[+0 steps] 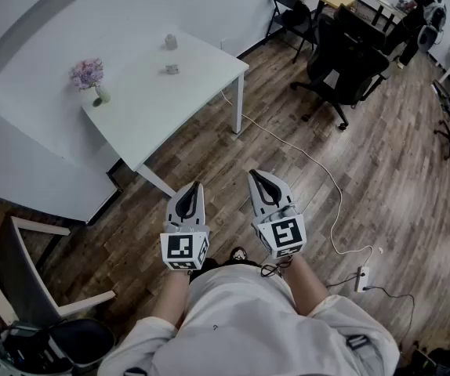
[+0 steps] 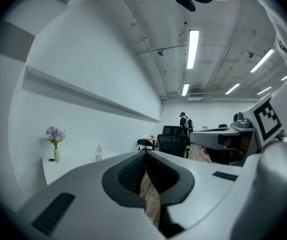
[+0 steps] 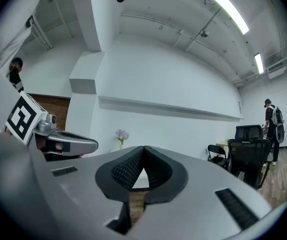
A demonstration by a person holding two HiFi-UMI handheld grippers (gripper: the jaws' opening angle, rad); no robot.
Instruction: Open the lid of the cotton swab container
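Two small pale objects stand on the white table [image 1: 186,100] far ahead of me: a taller container [image 1: 171,42] and a lower item [image 1: 172,69]; which holds the cotton swabs I cannot tell. The left gripper view shows the taller container [image 2: 99,153] as a small bottle shape. My left gripper [image 1: 196,185] [image 2: 144,154] and right gripper [image 1: 255,175] [image 3: 143,149] are held side by side in front of my body, over the wooden floor and well short of the table. Both are shut with nothing between the pads.
A vase of purple flowers [image 1: 89,78] stands at the table's left end. A white cable [image 1: 319,167] runs across the floor to a power strip [image 1: 361,277]. Black office chairs [image 1: 342,61] stand at the back right, a wooden chair [image 1: 29,272] at my left. A person [image 1: 417,14] stands far off.
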